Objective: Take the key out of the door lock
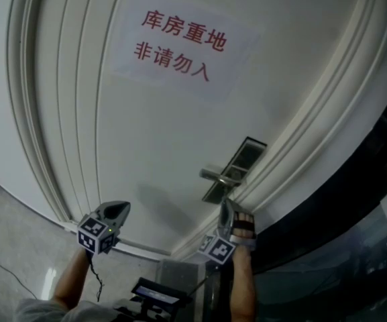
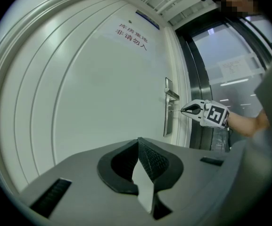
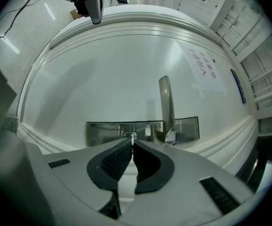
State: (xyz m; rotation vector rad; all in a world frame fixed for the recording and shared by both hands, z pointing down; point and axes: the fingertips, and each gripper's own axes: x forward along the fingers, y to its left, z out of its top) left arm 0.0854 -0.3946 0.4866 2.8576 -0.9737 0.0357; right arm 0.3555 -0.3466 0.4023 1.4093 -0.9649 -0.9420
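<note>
A steel lock plate (image 3: 103,133) with a lever handle (image 3: 165,105) sits on the white door (image 1: 159,133). A thin metal key (image 3: 133,137) sticks out of the round keyhole in the plate. My right gripper (image 3: 133,142) is shut on the key, its tips just in front of the keyhole. In the head view, the right gripper (image 1: 225,210) is at the lower end of the lock plate (image 1: 241,159). The left gripper view shows the right gripper (image 2: 186,110) level at the lock plate (image 2: 167,119). My left gripper (image 2: 138,142) is shut on nothing, off to the left of the lock and clear of the door.
A paper sign (image 1: 180,42) with red characters is stuck high on the door. Moulded door frames (image 1: 327,119) run along both sides. A dark glass panel (image 1: 354,213) stands right of the door. Grey floor (image 1: 19,240) shows at lower left.
</note>
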